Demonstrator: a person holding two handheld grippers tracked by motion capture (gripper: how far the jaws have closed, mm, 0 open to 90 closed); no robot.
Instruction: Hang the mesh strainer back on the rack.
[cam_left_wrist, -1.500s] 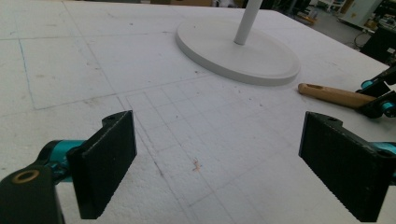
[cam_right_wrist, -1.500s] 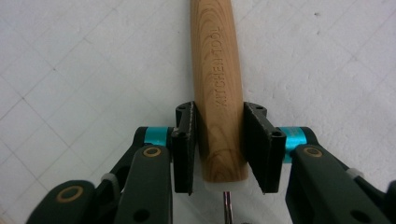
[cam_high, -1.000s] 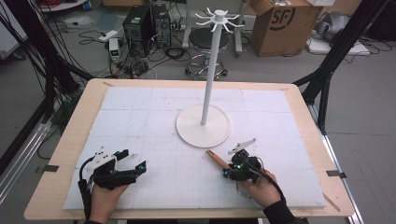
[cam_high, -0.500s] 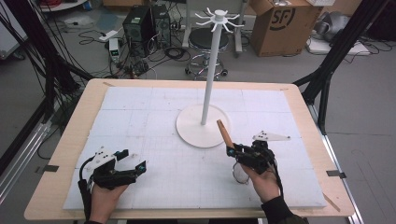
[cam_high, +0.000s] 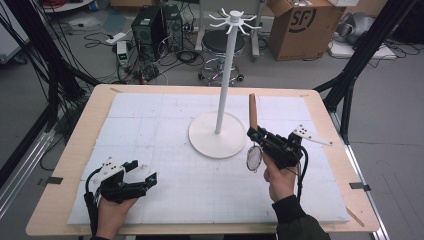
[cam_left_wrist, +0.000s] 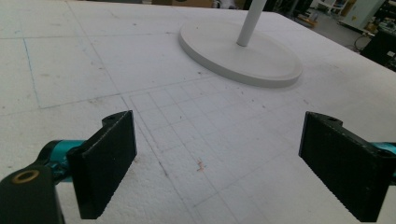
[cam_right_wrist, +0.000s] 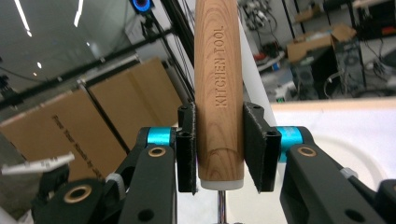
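Observation:
My right gripper (cam_high: 256, 133) is lifted above the white foam mat, right of the stand's round base (cam_high: 202, 140). It is shut on a small strainer's wooden handle (cam_high: 253, 110), which points straight up. The round mesh head (cam_high: 254, 158) hangs below the jaws. In the right gripper view both pads (cam_right_wrist: 186, 150) press the handle (cam_right_wrist: 219, 84), stamped "KITCHEN TOOL", near its lower end. The white stand's pole (cam_high: 225, 80) rises to a ring of hooks (cam_high: 231, 19). My left gripper (cam_high: 144, 173) rests on the mat at the front left, open with nothing between its jaws (cam_left_wrist: 217, 163).
The foam mat (cam_high: 165, 115) covers most of the wooden table (cam_high: 85, 125). The stand's base (cam_left_wrist: 243, 56) lies ahead of the left gripper. Behind the table are a cardboard box (cam_high: 300, 25), a stool (cam_high: 220, 45) and cables on the floor.
The right gripper has risen from the mat and moved right. The strainer went from lying with its handle slanted leftward to upright, handle up. The left gripper has stayed put.

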